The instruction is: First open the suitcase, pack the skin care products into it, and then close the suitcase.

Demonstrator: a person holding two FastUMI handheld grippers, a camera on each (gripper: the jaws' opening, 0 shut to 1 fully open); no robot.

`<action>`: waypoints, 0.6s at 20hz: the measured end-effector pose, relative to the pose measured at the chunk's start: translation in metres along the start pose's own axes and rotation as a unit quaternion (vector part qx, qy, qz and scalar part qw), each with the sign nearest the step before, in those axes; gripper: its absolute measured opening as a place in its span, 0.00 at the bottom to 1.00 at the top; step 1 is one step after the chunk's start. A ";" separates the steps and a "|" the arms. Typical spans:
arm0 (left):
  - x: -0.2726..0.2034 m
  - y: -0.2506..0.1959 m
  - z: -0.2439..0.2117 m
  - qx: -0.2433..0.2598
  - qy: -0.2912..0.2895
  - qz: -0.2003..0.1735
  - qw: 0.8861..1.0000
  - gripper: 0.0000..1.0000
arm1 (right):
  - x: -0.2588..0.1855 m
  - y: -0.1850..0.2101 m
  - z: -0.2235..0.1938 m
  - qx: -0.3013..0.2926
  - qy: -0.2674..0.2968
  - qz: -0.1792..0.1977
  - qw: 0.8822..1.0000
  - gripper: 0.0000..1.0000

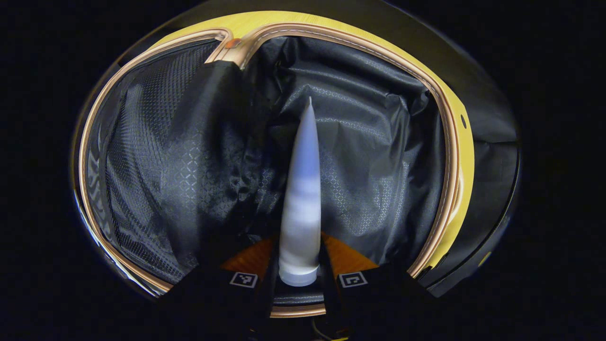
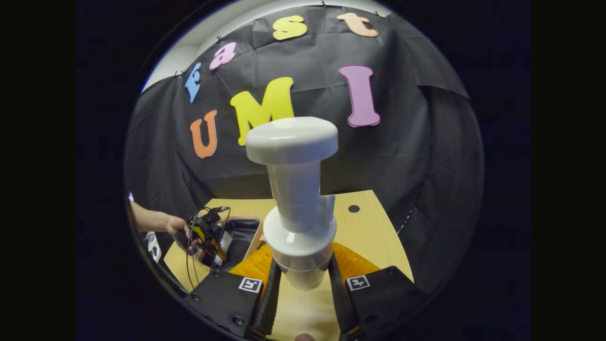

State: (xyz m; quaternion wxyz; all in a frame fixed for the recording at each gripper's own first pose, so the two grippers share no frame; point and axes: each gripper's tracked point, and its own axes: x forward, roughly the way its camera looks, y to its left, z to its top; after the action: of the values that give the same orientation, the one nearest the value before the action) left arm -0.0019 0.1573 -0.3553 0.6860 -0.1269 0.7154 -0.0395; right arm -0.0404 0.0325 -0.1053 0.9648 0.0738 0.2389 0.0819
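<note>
Tube (image 1: pixel 300 199) in left tongs (image 1: pixel 299 279), over suitcase (image 1: pixel 360 156)

Light wooden desk (image 2: pixel 369 227) with small dark hole near far edge; open suitcase (image 2: pixel 241 237) resting on left part

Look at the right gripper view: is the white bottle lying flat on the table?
No, the white bottle stands upright, held between the right gripper fingers above the table.
</note>
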 end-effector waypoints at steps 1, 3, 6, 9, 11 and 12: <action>0.002 -0.001 0.000 0.000 -0.004 -0.004 1.000 0.49 | 0.002 0.006 0.000 -0.008 0.003 0.007 1.000 0.47; -0.002 -0.003 -0.002 -0.015 -0.010 -0.008 1.000 0.59 | 0.005 0.021 -0.002 -0.017 0.008 0.023 1.000 0.47; -0.023 -0.017 -0.015 -0.025 -0.028 -0.034 0.999 0.84 | 0.013 0.047 -0.003 -0.036 0.015 0.052 0.998 0.47; -0.052 -0.015 -0.023 -0.016 -0.088 -0.050 0.995 0.98 | 0.030 0.087 -0.006 -0.050 0.029 0.091 0.994 0.47; -0.075 -0.017 -0.030 -0.003 -0.147 -0.078 0.986 0.98 | 0.046 0.118 -0.009 -0.062 0.045 0.119 0.990 0.47; -0.086 -0.016 -0.036 0.009 -0.177 -0.092 0.980 0.98 | 0.055 0.134 -0.012 -0.066 0.056 0.134 0.987 0.47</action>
State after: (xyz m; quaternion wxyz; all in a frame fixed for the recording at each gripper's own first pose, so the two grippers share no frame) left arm -0.0331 0.1576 -0.2655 0.7960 -0.1913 0.5678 -0.0860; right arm -0.0144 0.1748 -0.1167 0.9329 0.0370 0.2745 0.2301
